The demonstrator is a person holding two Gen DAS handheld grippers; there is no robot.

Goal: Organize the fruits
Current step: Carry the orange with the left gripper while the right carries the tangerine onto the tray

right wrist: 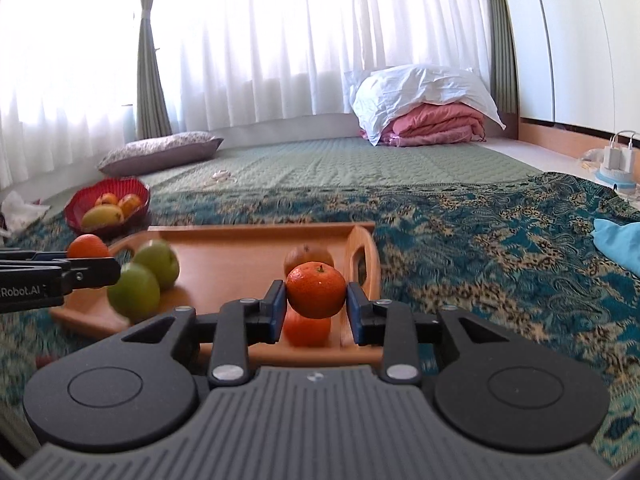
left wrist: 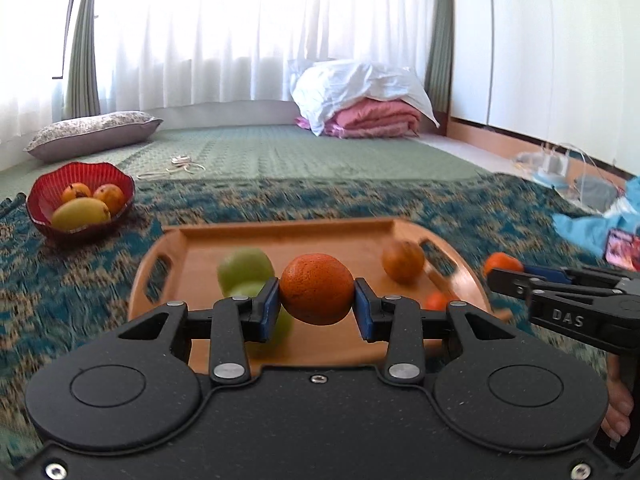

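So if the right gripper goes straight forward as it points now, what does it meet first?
Probably the brownish fruit on the tray, just behind the orange that the right gripper holds, though depth is unclear.

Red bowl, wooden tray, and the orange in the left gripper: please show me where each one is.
Red bowl (left wrist: 116,178): left wrist view, inner back wall.
Wooden tray (left wrist: 320,238): left wrist view, bare floor.
Orange (left wrist: 316,289): left wrist view, its middle.

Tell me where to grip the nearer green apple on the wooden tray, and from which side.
Grip the nearer green apple across its widest middle, coming from above: it is round, and the second green apple sits close behind it on the wooden tray, crowding a level approach.
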